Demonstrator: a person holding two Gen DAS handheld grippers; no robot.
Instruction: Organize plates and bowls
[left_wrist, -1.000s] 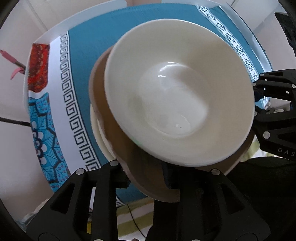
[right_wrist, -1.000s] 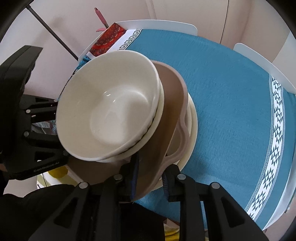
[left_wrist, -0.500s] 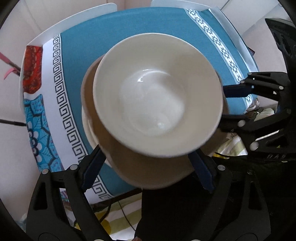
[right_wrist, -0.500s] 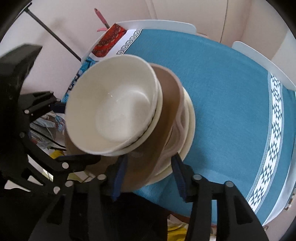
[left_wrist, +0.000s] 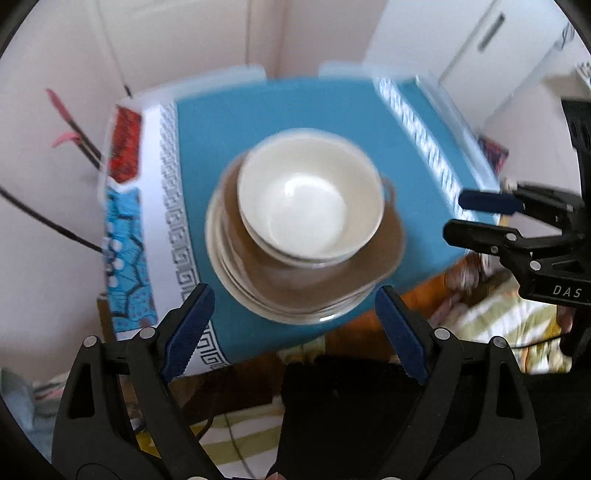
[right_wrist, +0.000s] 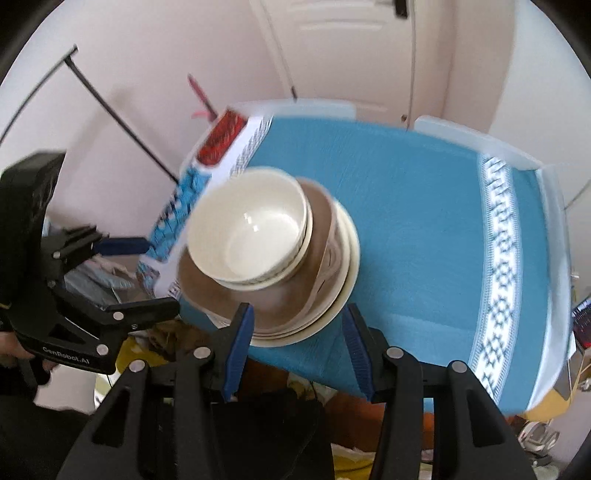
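Observation:
A stack of dishes stands near the front edge of the table: cream bowls (left_wrist: 310, 199) nested on a brown plate (left_wrist: 317, 273), which lies on cream plates (left_wrist: 221, 258). The stack also shows in the right wrist view, with the bowls (right_wrist: 251, 232), brown plate (right_wrist: 280, 299) and cream plates (right_wrist: 347, 266). My left gripper (left_wrist: 291, 306) is open and empty, just in front of the stack and apart from it. My right gripper (right_wrist: 295, 328) is open and empty, its blue pads either side of the stack's near rim, not touching.
The table wears a teal cloth (right_wrist: 413, 221) with patterned white borders (left_wrist: 173, 206). White chair backs (left_wrist: 221, 79) stand along the far side. Walls and a door (right_wrist: 343, 51) lie behind. Clutter and striped fabric (left_wrist: 491, 317) lie on the floor below the table's front edge.
Both grippers let go of the brown plate's rim, opened wide and drew back from the stack. The stack now rests on the table by itself.

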